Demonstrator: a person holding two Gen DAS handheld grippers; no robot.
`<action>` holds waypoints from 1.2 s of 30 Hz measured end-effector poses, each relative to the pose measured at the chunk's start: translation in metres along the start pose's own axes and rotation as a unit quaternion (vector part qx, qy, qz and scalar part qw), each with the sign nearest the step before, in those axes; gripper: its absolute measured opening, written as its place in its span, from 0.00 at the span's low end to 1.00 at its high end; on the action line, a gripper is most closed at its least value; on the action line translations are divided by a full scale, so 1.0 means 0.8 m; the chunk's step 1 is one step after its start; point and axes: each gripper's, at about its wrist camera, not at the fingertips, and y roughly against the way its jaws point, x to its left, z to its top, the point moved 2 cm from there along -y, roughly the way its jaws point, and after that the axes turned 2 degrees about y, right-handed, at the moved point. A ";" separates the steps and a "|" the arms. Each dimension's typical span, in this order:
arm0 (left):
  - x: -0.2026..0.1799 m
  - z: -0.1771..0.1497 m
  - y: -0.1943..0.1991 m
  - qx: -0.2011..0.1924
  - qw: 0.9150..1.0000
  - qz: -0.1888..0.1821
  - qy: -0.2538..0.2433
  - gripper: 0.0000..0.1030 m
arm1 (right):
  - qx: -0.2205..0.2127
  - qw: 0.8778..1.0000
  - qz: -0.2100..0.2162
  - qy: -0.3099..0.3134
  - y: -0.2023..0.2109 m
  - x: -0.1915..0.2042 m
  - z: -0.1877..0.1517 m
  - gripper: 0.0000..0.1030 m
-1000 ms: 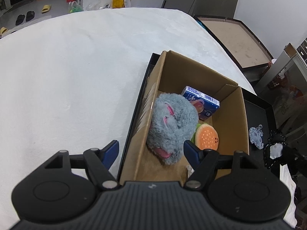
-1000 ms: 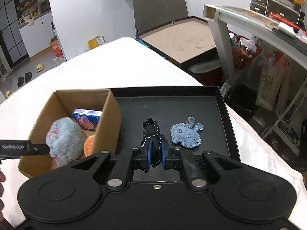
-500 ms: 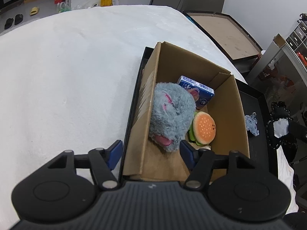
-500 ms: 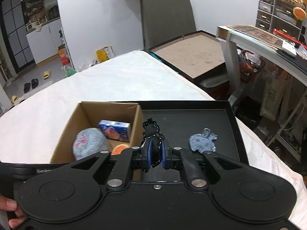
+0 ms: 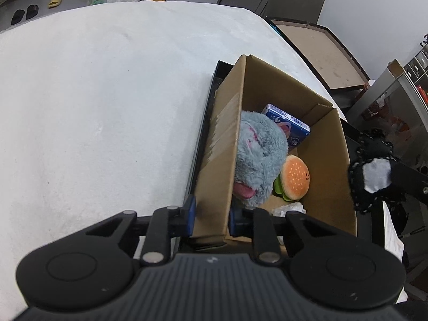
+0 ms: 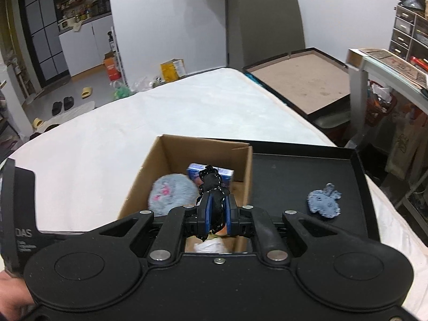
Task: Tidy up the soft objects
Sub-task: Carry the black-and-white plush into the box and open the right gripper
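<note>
A cardboard box [image 5: 329, 139] [image 6: 149, 176] holds a grey plush [image 5: 256, 155] [image 6: 171, 191], a burger plush [image 5: 294, 178] and a blue tissue pack [image 5: 289, 127]. My left gripper [image 5: 211, 219] is shut on the box's near left wall. My right gripper [image 6: 216, 215] is shut on a black fabric toy [image 6: 214, 187] and holds it above the box; the toy also shows in the left wrist view [image 5: 371, 171]. A blue denim toy [image 6: 323, 200] lies on the black tray [image 6: 294, 171].
The box and tray sit on a white tabletop [image 5: 107, 101] [image 6: 160, 117]. A brown-topped table [image 6: 302, 85] and a shelf unit [image 6: 409, 34] stand to the right. A crumpled white wrapper [image 5: 289, 210] lies in the box's near end.
My left gripper has closed on the box's left wall. My right gripper has carried the black toy left from over the tray to above the box.
</note>
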 end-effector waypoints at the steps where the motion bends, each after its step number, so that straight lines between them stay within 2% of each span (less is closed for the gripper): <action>1: 0.001 0.000 0.000 0.000 1.000 -0.001 0.000 0.21 | 0.001 1.000 0.002 0.002 -0.001 0.005 0.000 0.11; 6: 0.004 0.000 -0.001 0.002 1.000 -0.005 0.003 0.21 | 0.005 1.000 0.015 0.007 -0.003 0.025 0.000 0.11; 8: 0.002 0.000 -0.001 0.003 1.000 -0.005 0.002 0.21 | 0.007 1.000 0.023 0.006 -0.004 0.032 0.001 0.15; 9: 0.001 0.000 0.000 0.004 1.000 -0.005 0.001 0.21 | 0.008 0.999 0.031 0.005 -0.004 0.035 0.001 0.21; 10: 0.002 0.000 -0.001 0.004 1.000 -0.005 0.001 0.21 | 0.007 0.999 0.038 0.004 -0.004 0.037 0.001 0.32; 12: 0.002 0.001 -0.001 0.006 1.000 -0.007 0.000 0.21 | 0.010 0.999 0.041 0.003 -0.004 0.040 0.001 0.41; 15: 0.004 0.002 0.000 0.008 1.000 -0.010 0.004 0.21 | 0.008 0.999 0.033 0.002 -0.003 0.035 -0.001 0.44; 19: 0.000 0.003 0.004 0.002 1.000 -0.003 0.006 0.22 | 0.005 1.000 0.014 -0.002 0.002 0.022 -0.008 0.66; 20: -0.001 0.003 0.005 0.001 1.000 0.000 0.010 0.22 | 0.001 1.000 0.009 -0.002 0.003 0.018 -0.010 0.68; 24: -0.010 0.008 0.010 -0.008 1.000 0.002 0.013 0.27 | -0.006 1.000 -0.007 -0.007 0.006 -0.001 -0.016 0.76; 28: -0.017 0.008 0.014 -0.012 1.000 0.005 0.006 0.39 | -0.012 0.999 -0.020 -0.022 0.009 -0.021 -0.023 0.85; 36: -0.024 0.016 0.017 -0.024 0.999 0.013 0.016 0.54 | -0.023 0.998 -0.043 -0.036 0.001 -0.056 -0.035 0.89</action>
